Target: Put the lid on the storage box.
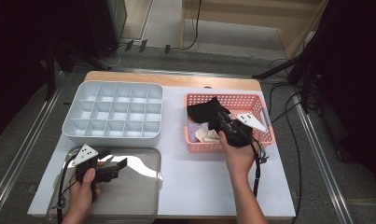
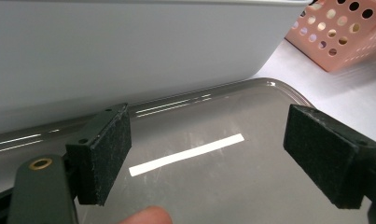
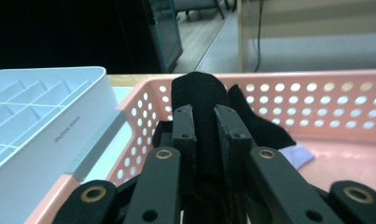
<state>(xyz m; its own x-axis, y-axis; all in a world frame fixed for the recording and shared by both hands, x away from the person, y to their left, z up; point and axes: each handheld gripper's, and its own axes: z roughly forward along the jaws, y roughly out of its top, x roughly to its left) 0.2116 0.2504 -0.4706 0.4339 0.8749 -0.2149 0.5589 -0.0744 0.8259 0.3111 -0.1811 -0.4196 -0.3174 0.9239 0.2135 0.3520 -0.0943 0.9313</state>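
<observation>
My right gripper [image 1: 219, 119] [image 3: 206, 140] is over the pink perforated basket [image 1: 223, 97] [image 3: 316, 93], shut on a black cloth [image 1: 202, 111] [image 3: 199, 91]. The cloth sticks up between the pads and drapes toward the basket's left side. A cream cloth [image 1: 208, 135] and a lilac cloth [image 1: 193, 136] [image 3: 297, 154] lie under it in the basket. My left gripper [image 1: 116, 161] [image 2: 206, 156] hovers low over the metal tray [image 1: 129, 191] [image 2: 232, 182] at the front left. Its jaws stand wide open with nothing between them.
A white compartment organiser [image 1: 113, 112] [image 2: 129, 51] [image 3: 41, 121] stands behind the tray, left of the basket, all its cells bare. A person's fingertip [image 2: 146, 217] shows at the bottom of the left gripper view. Cables and stands surround the table.
</observation>
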